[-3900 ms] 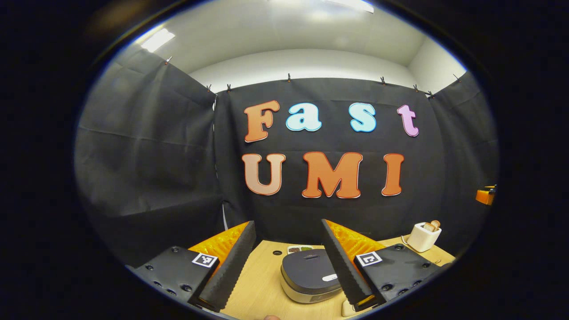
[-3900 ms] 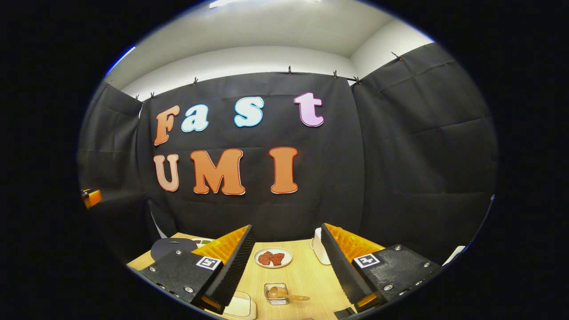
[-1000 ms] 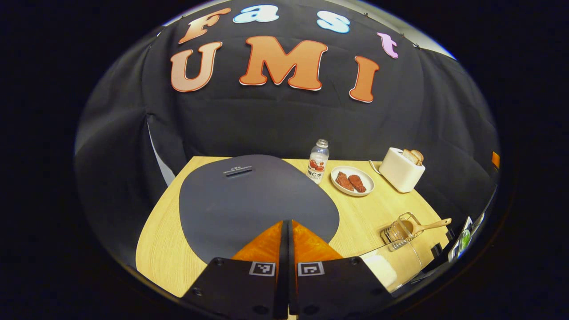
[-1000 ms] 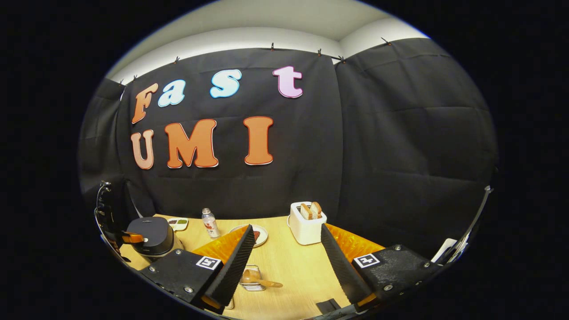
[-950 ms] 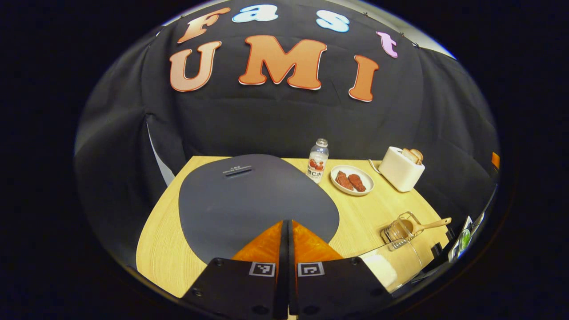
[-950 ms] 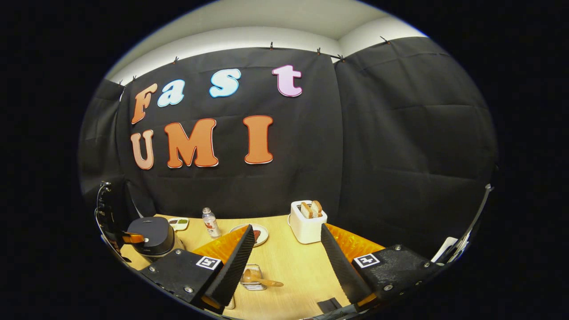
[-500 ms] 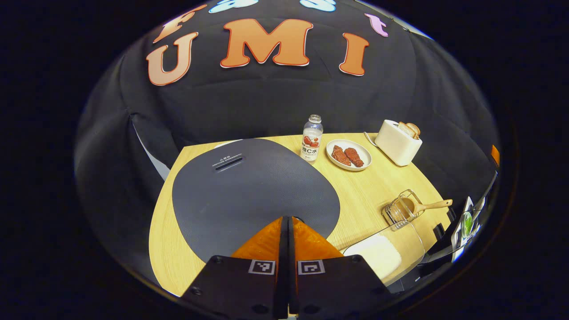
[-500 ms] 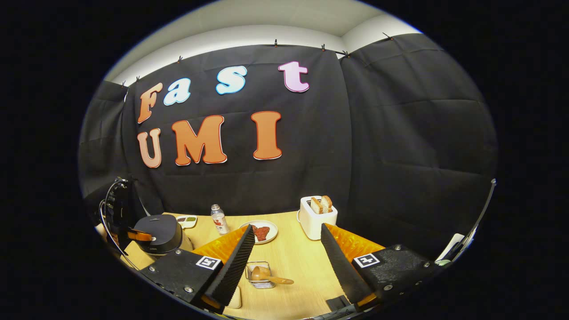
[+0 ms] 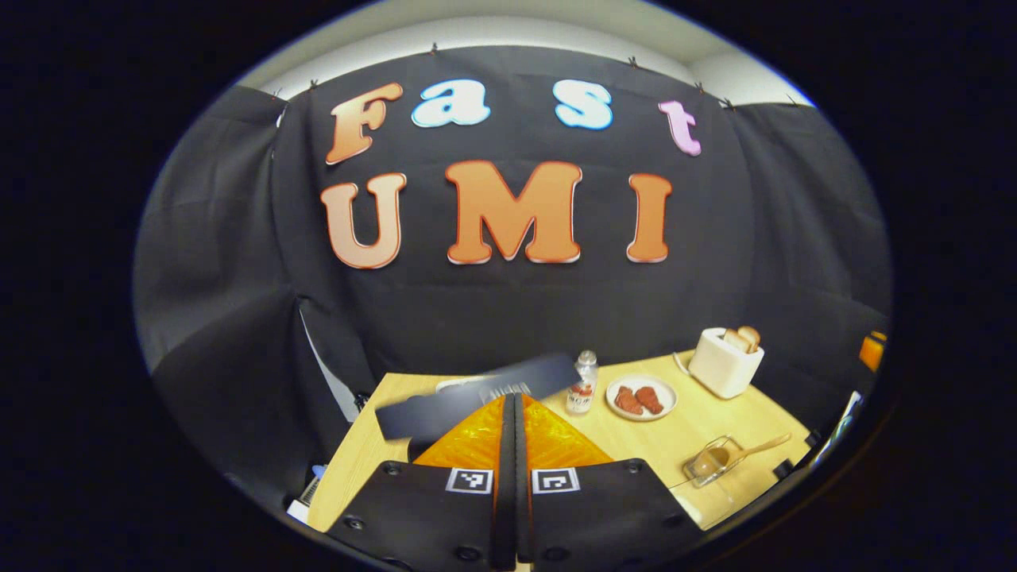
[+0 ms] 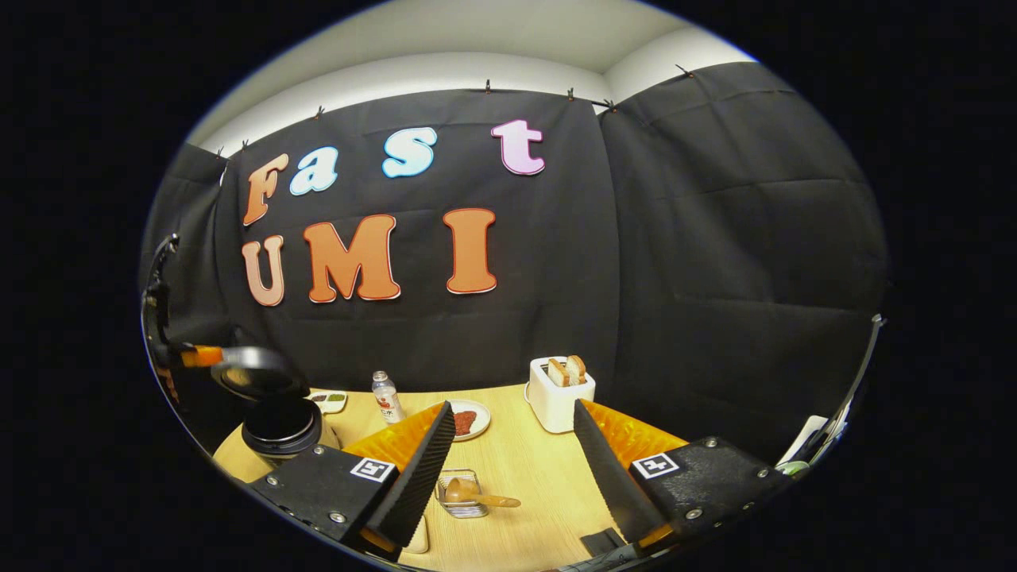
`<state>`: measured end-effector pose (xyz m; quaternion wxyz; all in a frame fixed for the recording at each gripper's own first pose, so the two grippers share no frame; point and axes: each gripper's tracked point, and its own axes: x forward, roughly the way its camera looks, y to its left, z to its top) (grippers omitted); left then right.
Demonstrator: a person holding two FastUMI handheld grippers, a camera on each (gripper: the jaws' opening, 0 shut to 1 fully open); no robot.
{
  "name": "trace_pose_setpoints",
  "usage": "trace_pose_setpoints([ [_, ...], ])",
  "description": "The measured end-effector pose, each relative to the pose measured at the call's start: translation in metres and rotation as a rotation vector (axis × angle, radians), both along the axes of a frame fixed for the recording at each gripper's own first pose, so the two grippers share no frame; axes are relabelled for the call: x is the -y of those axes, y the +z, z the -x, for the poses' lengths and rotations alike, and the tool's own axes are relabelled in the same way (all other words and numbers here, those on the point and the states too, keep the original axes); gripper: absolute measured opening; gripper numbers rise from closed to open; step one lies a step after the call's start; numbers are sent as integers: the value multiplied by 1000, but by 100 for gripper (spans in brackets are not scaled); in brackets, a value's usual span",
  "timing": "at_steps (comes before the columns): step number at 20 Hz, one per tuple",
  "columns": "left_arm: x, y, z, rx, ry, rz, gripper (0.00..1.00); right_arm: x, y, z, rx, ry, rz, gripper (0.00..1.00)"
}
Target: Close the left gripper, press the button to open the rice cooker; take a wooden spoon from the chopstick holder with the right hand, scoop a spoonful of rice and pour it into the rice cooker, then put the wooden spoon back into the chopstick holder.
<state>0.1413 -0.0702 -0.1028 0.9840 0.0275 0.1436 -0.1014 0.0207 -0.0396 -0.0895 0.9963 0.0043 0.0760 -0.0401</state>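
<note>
On the light wooden table [image 10: 516,469], the round black rice cooker [image 10: 282,425] sits far left, lid up. My left gripper [image 9: 514,477] is pinched closed on nothing; my right gripper [image 10: 512,473] is wide open, empty, above the wooden spoon [image 10: 477,497] in the wire chopstick holder [image 10: 462,486].

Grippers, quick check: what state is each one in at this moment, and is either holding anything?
Left gripper: closed, fingers pressed together, nothing held between them.
Right gripper: open, empty, above the wooden spoon in the chopstick holder.
</note>
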Motion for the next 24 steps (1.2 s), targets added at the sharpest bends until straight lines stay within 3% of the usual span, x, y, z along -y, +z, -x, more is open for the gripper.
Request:
trace_pose_setpoints([
  [3, -17, 26, 10, 55, 25, 43, 5, 4, -9, 2, 0, -20, -6, 93],
  [4, -23, 33, 16, 63, 31, 62, 1, 4, -12, 2, 5, -29, -11, 98],
  [6, -38, 42, 27, 73, 56, 89, 4, 1, -21, -1, 16, -38, -18, 93],
  [13, -117, 82, 58, 173, 181, 29, 7, -12, -72, -12, 94, -79, -25, 93],
  [16, -147, 97, 70, 210, 233, 8, 8, -19, -105, -19, 69, -87, -24, 93],
  [19, -166, 100, 82, 207, 283, 19, 58, -19, -134, -31, 41, -111, -107, 98],
  [21, -182, 107, 87, 228, 319, 14, 72, -17, -152, -39, 30, -132, -135, 98],
  [22, -185, 109, 90, 236, 319, 3, 75, -17, -163, -41, 16, -142, -129, 93],
  [24, -198, 113, 98, 264, 362, -33, 82, -16, -181, -45, -7, -153, -135, 94],
])
